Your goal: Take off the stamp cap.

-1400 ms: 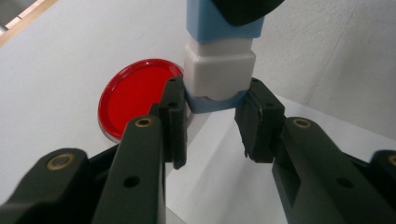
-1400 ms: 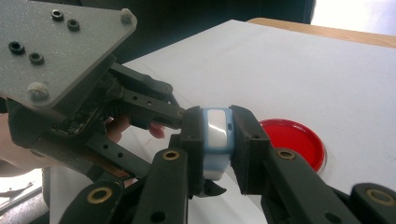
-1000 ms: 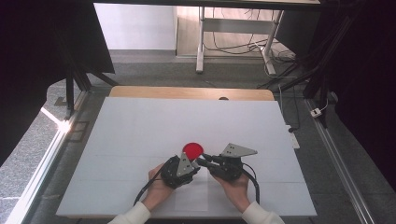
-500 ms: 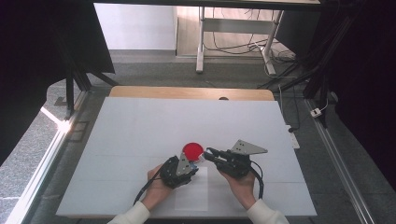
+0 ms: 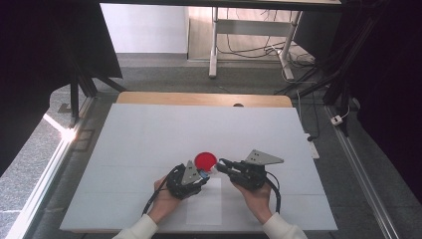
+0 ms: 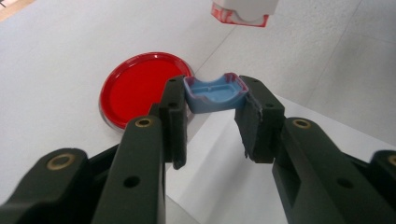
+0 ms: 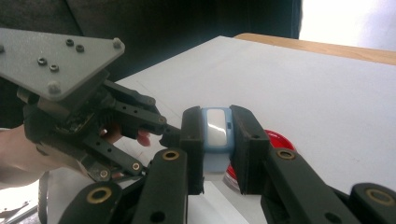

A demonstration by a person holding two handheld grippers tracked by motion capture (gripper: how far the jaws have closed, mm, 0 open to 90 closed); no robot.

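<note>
White table surface (image 5: 149, 134) carries a flat round red lid (image 5: 205, 160) near its front centre. Left gripper (image 6: 212, 109), just beside the lid, pinches a small blue curved plastic cap (image 6: 214, 93) at its jaw tips. Right gripper (image 7: 218, 140), facing the left one, is clamped on a small pale blue rectangular plastic piece (image 7: 217, 133).

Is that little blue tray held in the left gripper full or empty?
Empty: the left gripper view shows the blue tray, clamped in the left gripper, with a bare hollow inside.
</note>
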